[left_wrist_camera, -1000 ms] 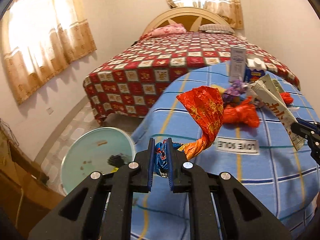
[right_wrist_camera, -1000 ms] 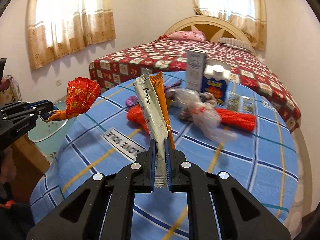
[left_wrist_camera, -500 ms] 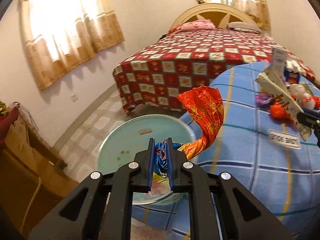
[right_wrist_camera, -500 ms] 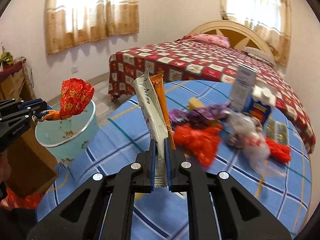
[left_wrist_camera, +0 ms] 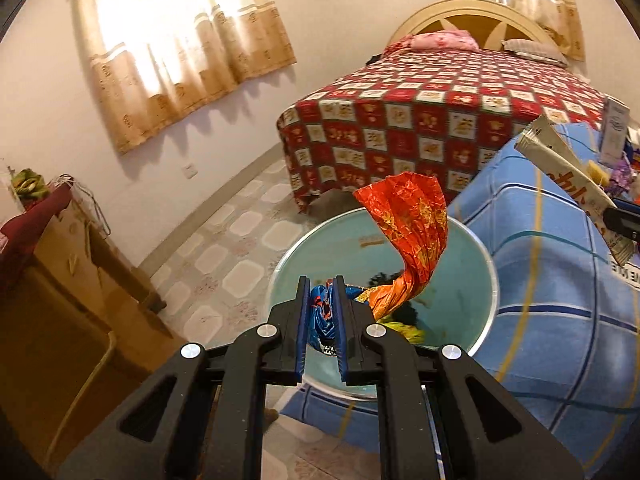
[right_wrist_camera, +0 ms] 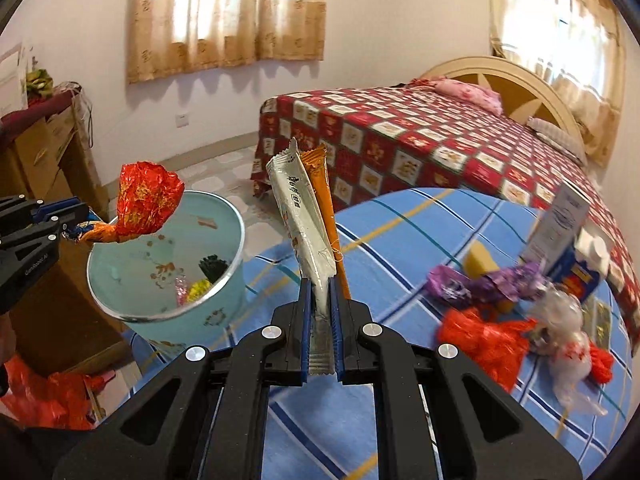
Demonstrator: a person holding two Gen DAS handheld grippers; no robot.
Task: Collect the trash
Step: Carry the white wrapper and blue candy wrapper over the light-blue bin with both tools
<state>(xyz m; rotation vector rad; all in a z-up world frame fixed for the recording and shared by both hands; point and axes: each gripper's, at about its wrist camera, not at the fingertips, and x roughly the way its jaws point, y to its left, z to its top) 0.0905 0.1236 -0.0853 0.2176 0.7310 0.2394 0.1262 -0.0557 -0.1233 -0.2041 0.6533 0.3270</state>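
Red-orange foil wrapper (left_wrist_camera: 408, 236) is clamped in the left gripper (left_wrist_camera: 320, 308) above the pale-blue bin (left_wrist_camera: 490, 276); release is best made over centre. White sachet (right_wrist_camera: 304, 224) is clamped in the right gripper (right_wrist_camera: 320, 312).

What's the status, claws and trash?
Left claw shut on red-orange foil wrapper, above pale-green bin. Right claw shut on long white and orange sachets. Nothing blocking.

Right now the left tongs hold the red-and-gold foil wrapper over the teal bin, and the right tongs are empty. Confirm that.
Not quite. The left tongs do hold the red-and-gold foil wrapper over the teal bin, but the right tongs are not empty: the right wrist view shows them shut on a white stick wrapper with an orange one behind it.
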